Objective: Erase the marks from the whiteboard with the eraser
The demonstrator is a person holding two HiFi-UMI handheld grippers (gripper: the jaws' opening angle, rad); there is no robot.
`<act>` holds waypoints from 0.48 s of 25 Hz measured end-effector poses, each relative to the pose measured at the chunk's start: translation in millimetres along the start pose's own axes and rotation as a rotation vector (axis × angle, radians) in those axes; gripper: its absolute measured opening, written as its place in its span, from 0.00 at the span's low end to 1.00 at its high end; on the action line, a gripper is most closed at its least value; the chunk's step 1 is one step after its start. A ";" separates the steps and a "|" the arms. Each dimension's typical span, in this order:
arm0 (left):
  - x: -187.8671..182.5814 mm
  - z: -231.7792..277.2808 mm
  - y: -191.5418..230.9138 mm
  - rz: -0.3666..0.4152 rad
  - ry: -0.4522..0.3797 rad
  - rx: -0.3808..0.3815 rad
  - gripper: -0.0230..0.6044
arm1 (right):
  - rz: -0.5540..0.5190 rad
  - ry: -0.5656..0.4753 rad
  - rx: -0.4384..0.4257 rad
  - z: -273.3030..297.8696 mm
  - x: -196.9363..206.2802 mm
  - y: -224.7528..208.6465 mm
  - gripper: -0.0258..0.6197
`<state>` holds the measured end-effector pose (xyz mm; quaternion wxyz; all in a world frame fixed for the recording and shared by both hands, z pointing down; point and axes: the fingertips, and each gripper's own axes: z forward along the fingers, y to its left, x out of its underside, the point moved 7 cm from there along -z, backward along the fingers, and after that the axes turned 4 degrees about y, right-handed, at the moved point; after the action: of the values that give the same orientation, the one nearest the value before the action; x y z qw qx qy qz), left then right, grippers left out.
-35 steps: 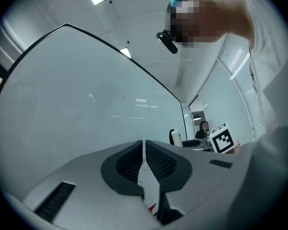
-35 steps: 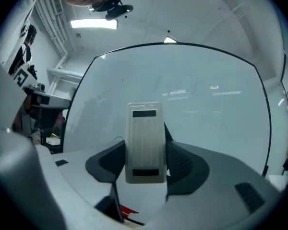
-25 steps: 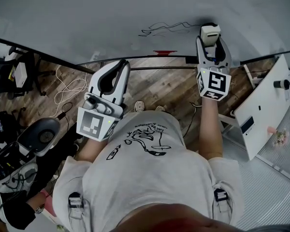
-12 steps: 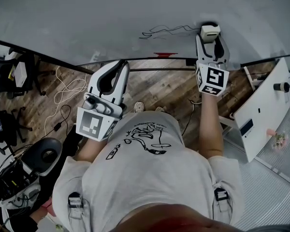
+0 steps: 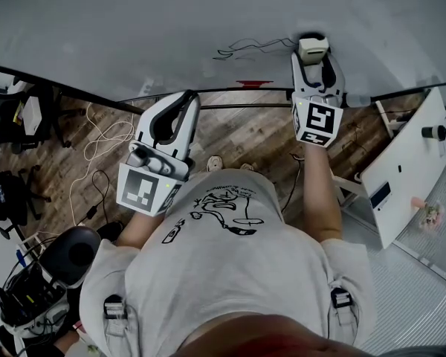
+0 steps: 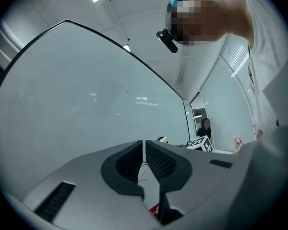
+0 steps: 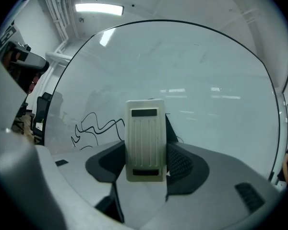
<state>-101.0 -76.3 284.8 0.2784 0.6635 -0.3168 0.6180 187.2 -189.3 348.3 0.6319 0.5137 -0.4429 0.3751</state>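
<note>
Lit evenly and coolly from ceiling strips (image 7: 98, 7) above the whiteboard (image 7: 182, 71), mirrored on it as faint streaks, with soft shadows, fisheye bending and dark corners around it.

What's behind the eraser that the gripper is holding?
The whiteboard is behind the eraser, with black squiggly marks showing mostly to its left. Any marks right under the eraser are covered.

No legible text, shirt print (image 5: 224, 216) lettering too small
</note>
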 end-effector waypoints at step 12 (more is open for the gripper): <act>0.4 -6.4 3.5 0.004 0.011 -0.012 0.09 | 0.043 0.002 0.005 3.3 -2.8 20.2 0.44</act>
<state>-107.7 -73.8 285.6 0.2828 0.6578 -0.3203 0.6203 167.0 -188.8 352.3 0.6227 0.5052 -0.4521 0.3905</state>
